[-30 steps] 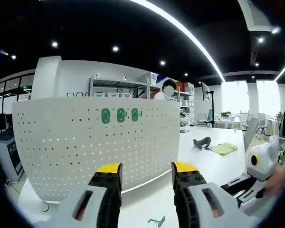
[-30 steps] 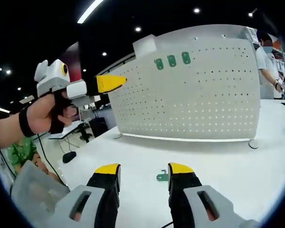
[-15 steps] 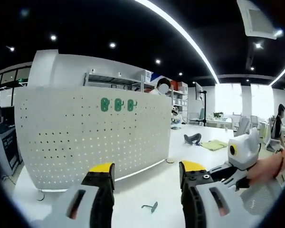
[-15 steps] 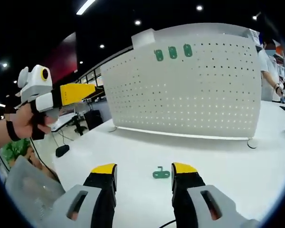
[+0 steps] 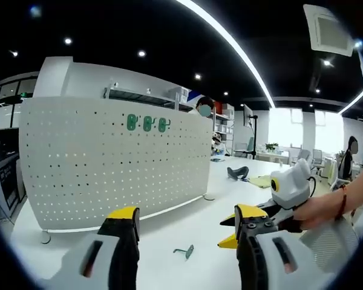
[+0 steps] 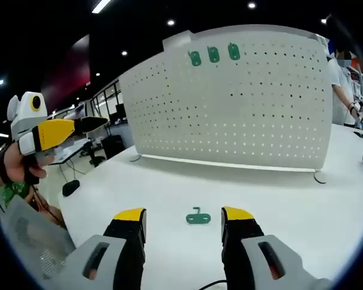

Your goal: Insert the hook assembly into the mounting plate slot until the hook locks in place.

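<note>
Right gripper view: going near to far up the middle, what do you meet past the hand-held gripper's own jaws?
Right hand-held gripper → loose green hook on the white table → white pegboard → three green hooks mounted near its top.

An open-plan room behind the white surface (image 5: 187, 226)

A dark headset-like object (image 5: 236, 173) and a yellow cloth (image 5: 261, 180) lie far back on the surface, the cloth just beside the object. Metal shelving (image 5: 169, 99) rises past the board's top edge. Ceiling light strips (image 5: 230, 42) curve overhead. A person (image 6: 342, 84) stands at the far right in the right gripper view, and a green plant (image 6: 12, 193) sits low at the left.
</note>
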The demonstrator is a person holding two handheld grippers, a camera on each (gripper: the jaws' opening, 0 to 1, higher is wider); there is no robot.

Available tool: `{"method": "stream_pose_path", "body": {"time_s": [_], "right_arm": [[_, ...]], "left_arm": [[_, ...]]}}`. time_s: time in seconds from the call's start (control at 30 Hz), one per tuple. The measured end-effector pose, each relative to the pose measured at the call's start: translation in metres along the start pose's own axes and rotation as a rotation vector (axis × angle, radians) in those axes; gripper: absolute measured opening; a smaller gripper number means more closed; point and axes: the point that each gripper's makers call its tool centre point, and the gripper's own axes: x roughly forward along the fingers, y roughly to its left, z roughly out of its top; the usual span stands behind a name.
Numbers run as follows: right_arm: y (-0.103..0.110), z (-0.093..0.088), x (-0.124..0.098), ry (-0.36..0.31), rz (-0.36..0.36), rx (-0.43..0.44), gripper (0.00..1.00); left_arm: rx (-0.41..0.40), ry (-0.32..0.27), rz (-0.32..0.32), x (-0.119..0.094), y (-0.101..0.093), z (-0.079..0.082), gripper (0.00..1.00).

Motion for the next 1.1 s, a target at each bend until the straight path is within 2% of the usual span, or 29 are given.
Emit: {"method": "stream_pose_path", "body": {"time_s": [0.17,0.4,0.47,0.7,0.87,1.0,1.1], "right_arm": [[-0.002,-0.008,0.009,0.019,-0.009,0.021,0.51],[-0.003,-0.014,0.021,0.040,-0.014,0.033,0.51],[-0.005,-0.015,0.025,0.042,-0.020,0.037,0.51],[-0.006,-0.022,0.039,0.068,-0.029,0.042,0.51],[-0.008,-0.025,0.045,0.086,-0.033,0.045,0.51],[-0.016,-0.028,0.049,0.099,-0.082,0.066,0.49],[-0.017,-0.032,0.053,0.107,-0.086,0.061,0.49]], "left_arm": [[-0.010,-0.006,0.002,-0.006,0.001,-0.006,0.73],[-0.020,0.028,0.015,-0.015,0.003,-0.019,0.82],[-0.024,0.044,0.012,-0.017,0.003,-0.023,0.81],[-0.063,0.026,0.015,-0.020,0.004,-0.025,0.81],[-0.047,0.024,0.009,-0.018,0.003,-0.024,0.82],[-0.053,0.028,0.010,-0.017,0.004,-0.025,0.82],[-0.060,0.035,0.014,-0.017,0.005,-0.028,0.82]]}}
